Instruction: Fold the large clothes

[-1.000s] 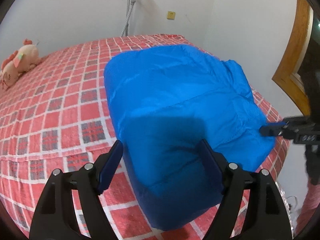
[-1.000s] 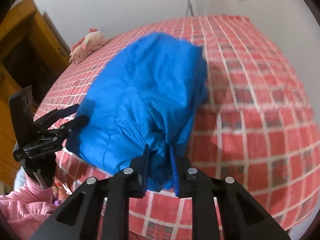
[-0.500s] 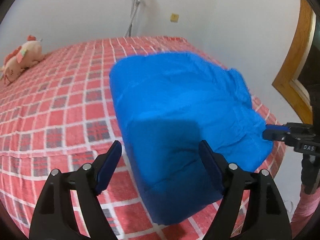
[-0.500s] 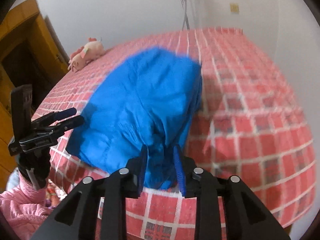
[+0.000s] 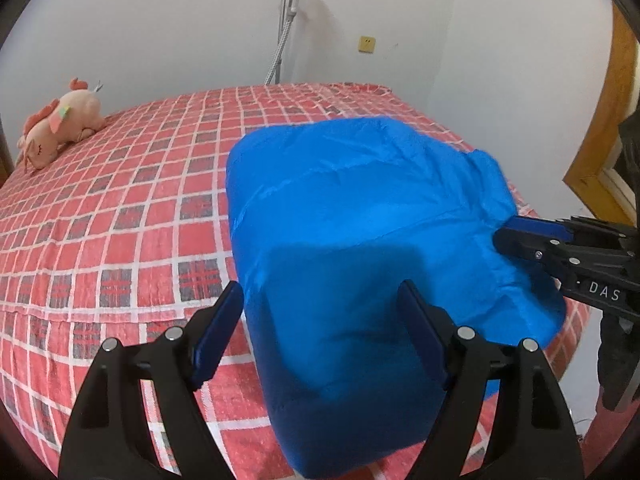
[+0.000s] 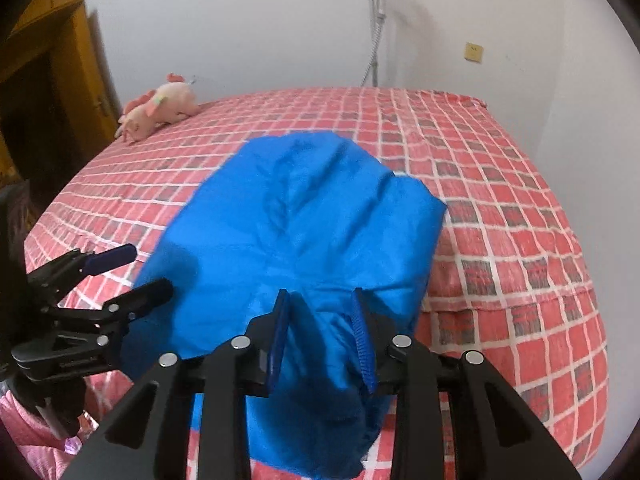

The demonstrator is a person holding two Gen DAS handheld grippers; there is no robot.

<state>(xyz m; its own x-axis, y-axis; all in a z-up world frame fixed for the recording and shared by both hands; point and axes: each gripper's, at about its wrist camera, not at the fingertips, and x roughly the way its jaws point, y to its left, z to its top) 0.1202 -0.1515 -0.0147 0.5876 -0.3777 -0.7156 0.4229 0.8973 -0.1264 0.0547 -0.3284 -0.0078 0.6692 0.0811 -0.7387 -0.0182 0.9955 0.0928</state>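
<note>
blue garment (image 6: 304,232) folded on bed (image 6: 500,208) | left gripper (image 5: 320,312) wide, empty | right gripper (image 6: 322,308) just opening, fabric loose between jaws

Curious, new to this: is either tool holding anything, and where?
Nothing seems gripped. The left gripper is open over the blue jacket; the right gripper has just been opening, the jacket's edge between its jaws.

Blue garment (image 5: 360,216) – red-checked bedspread (image 5: 120,216) (white grid lines), pink plush toy (image 5: 60,128).
</note>
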